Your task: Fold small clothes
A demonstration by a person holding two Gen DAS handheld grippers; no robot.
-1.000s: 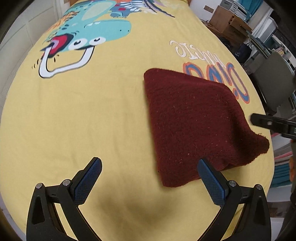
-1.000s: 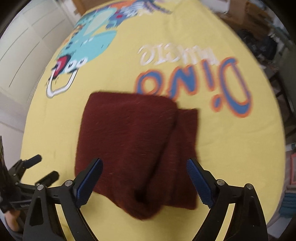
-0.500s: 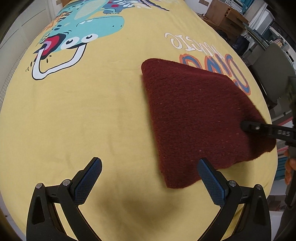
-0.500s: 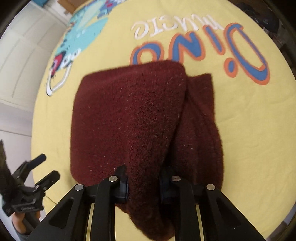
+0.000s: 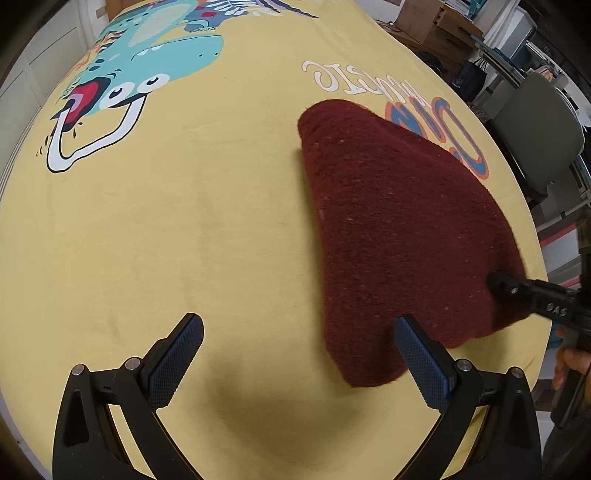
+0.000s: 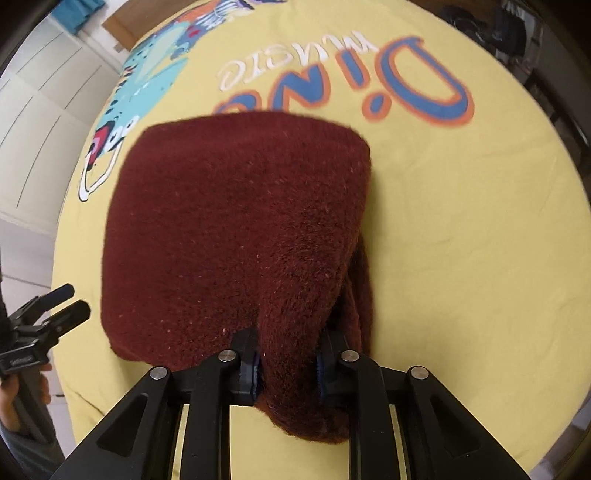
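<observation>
A dark red fleece garment (image 5: pixel 399 229) lies folded on the yellow dinosaur-print bed sheet (image 5: pixel 147 221). In the right wrist view the garment (image 6: pixel 236 229) fills the middle, and my right gripper (image 6: pixel 288 354) pinches a bunched ridge of its near edge between the blue pads. The jaws are opening slightly while the cloth still sits pressed between them. My left gripper (image 5: pixel 297 325) is open above bare sheet, its right finger beside the garment's near left corner. The right gripper's fingertip (image 5: pixel 495 284) shows at the garment's right edge.
A grey chair (image 5: pixel 535 140) and wooden drawers (image 5: pixel 436 26) stand beyond the bed's far right side. White cupboard doors (image 6: pixel 37 92) line the left. A person's hand (image 5: pixel 569 362) holds the right tool. The sheet's near edge is close below both grippers.
My right gripper came down onto the garment's near edge and went from wide open to closed on a bunch of it. The left gripper stayed open and drifted slightly.
</observation>
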